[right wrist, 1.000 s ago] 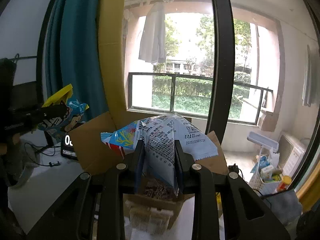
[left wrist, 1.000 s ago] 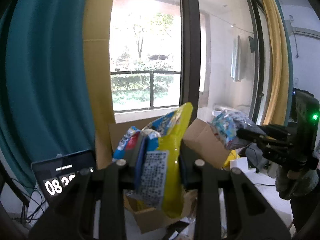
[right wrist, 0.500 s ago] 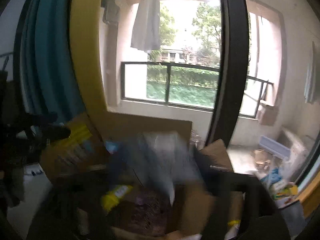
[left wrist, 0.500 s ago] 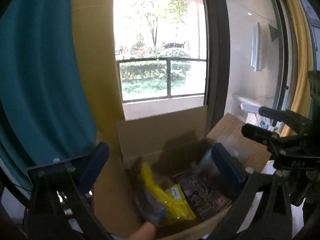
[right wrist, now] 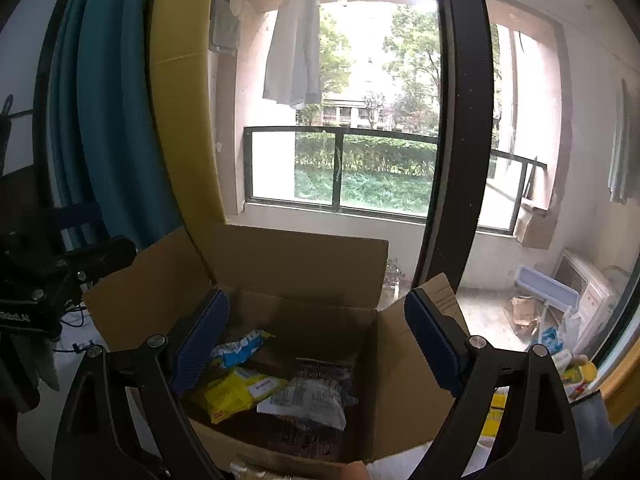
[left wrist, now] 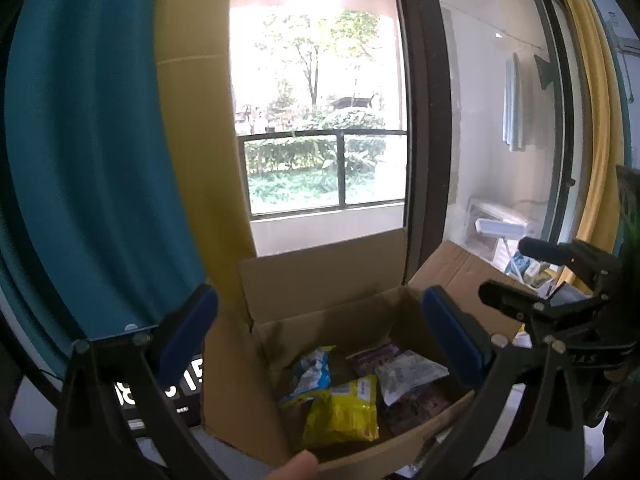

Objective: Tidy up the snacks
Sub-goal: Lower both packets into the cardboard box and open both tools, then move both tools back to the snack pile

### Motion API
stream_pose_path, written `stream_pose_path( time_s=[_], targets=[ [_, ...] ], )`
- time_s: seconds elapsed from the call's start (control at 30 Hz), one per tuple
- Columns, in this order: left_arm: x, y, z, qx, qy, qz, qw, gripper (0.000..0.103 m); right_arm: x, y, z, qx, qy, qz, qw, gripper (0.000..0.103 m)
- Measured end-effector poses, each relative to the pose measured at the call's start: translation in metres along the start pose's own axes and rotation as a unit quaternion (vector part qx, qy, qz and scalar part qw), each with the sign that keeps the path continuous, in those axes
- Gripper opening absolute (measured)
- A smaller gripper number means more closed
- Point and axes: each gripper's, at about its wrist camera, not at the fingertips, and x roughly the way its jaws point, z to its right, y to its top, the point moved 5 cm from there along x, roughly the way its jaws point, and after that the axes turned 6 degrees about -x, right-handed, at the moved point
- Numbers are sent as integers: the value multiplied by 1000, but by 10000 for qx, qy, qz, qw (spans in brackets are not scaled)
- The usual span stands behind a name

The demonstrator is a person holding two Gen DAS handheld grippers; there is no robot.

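Both snack packets have left the jaws since a second ago: the yellow bag that the left hand-held gripper [left wrist: 320, 328] pinched and the white printed packet that the right hand-held gripper [right wrist: 316, 338] pinched now lie inside the cardboard box [left wrist: 320, 280]. Both pairs of jaws have just been opening and now stand spread wide, with nothing between the blue pads.

In the left wrist view the yellow snack bag [left wrist: 344, 412] lies flat near the front wall of the box, the blue-and-white snack packet [left wrist: 314, 372] leans behind it to the left, and the white printed packet [left wrist: 404, 374] rests to its right on top of a dark purple packet [left wrist: 376, 354]. The right wrist view shows the same packets on the box floor, the white one overlapping dark wrappers.

The box flaps stand open, the rear one upright in front of the window [left wrist: 320, 120]. A dark digital display [left wrist: 160, 392] stands just left of the box. A fingertip [left wrist: 294, 466] shows at the lower edge, by the front wall of the box.
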Motion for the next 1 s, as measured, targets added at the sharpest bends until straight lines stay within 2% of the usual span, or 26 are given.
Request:
stream_pose_path(
  time_s=[0.5,1.0],
  targets=[
    [-50,-12,7,-145,-191,66,9997,103,-48,-12,-11,-11,-144,49,9999,92],
    [-112,-33,5,-172,-307,210,9992,103,-96,-26,-39,-191,-268,8,9995,92]
  ],
)
